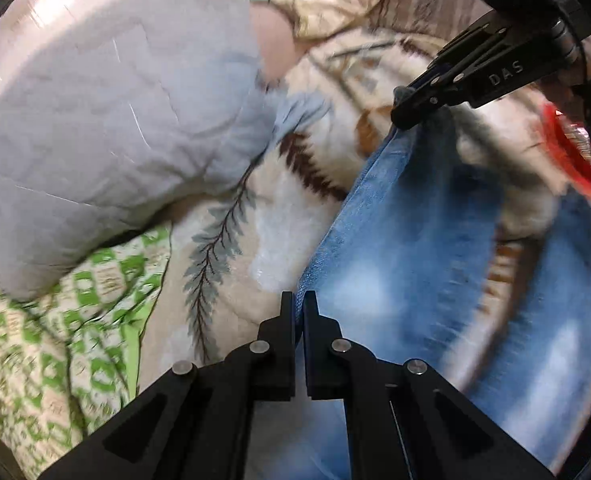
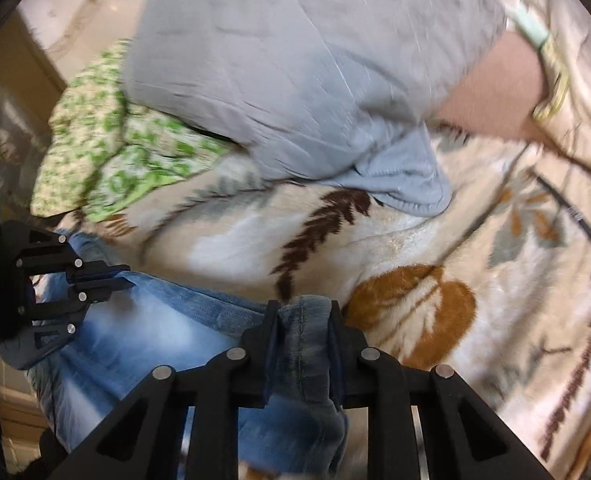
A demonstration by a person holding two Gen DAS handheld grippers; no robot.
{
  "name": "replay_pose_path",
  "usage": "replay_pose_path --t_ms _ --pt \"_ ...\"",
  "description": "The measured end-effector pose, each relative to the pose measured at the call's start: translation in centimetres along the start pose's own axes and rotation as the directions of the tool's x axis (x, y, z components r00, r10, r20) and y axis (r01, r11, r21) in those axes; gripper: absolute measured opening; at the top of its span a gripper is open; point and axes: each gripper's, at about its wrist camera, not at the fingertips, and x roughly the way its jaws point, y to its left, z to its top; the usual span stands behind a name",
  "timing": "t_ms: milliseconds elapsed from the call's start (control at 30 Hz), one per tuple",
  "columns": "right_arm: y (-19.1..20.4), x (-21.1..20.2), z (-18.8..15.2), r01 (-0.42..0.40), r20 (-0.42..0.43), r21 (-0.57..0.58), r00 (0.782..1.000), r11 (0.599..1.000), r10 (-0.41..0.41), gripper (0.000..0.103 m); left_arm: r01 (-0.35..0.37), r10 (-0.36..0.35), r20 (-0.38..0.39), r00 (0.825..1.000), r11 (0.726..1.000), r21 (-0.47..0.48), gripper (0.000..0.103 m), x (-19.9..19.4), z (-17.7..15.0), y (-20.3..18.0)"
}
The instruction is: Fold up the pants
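The pants are blue jeans [image 1: 407, 240], stretched over a cream leaf-patterned blanket [image 1: 255, 240]. My left gripper [image 1: 299, 300] is shut on one edge of the jeans at the bottom of the left wrist view. My right gripper [image 1: 399, 114] shows at the upper right there, shut on the far end of the same edge. In the right wrist view my right gripper [image 2: 303, 310] is shut on a thick fold of the jeans [image 2: 303, 344], and my left gripper [image 2: 125, 280] shows at the left, pinching the denim edge.
A grey quilted pillow [image 1: 107, 120] lies on the blanket behind the jeans, also in the right wrist view [image 2: 295, 60]. A green-patterned cloth [image 1: 55, 320] lies by it. A red object [image 1: 571, 152] sits at the right edge. The blanket [image 2: 495, 280] spreads right.
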Motion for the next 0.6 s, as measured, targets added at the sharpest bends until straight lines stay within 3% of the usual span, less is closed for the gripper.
replay_pose_path --t_ms 200,367,467,600 --pt "4.8 -8.5 -6.3 0.018 0.104 -0.082 0.994 0.996 -0.009 0.022 -0.056 0.058 0.121 0.991 0.998 -0.015 0.003 -8.7 -3.6 -6.2" --pt "7.2 -14.2 -13.3 0.039 0.192 -0.118 0.981 0.992 -0.015 0.022 -0.061 0.068 0.206 0.976 0.997 -0.041 0.003 -13.6 -7.9 -12.2" --pt "8.4 -15.4 -19.1 0.057 0.181 -0.147 0.983 0.988 -0.03 0.022 -0.073 0.077 0.214 0.974 0.997 -0.027 0.003 -14.0 -10.6 -16.5" --pt "8.4 -13.2 -24.6 0.046 0.081 -0.105 0.996 0.993 -0.038 0.022 -0.048 0.054 0.154 0.987 0.998 -0.043 0.003 -11.2 -13.4 -20.3"
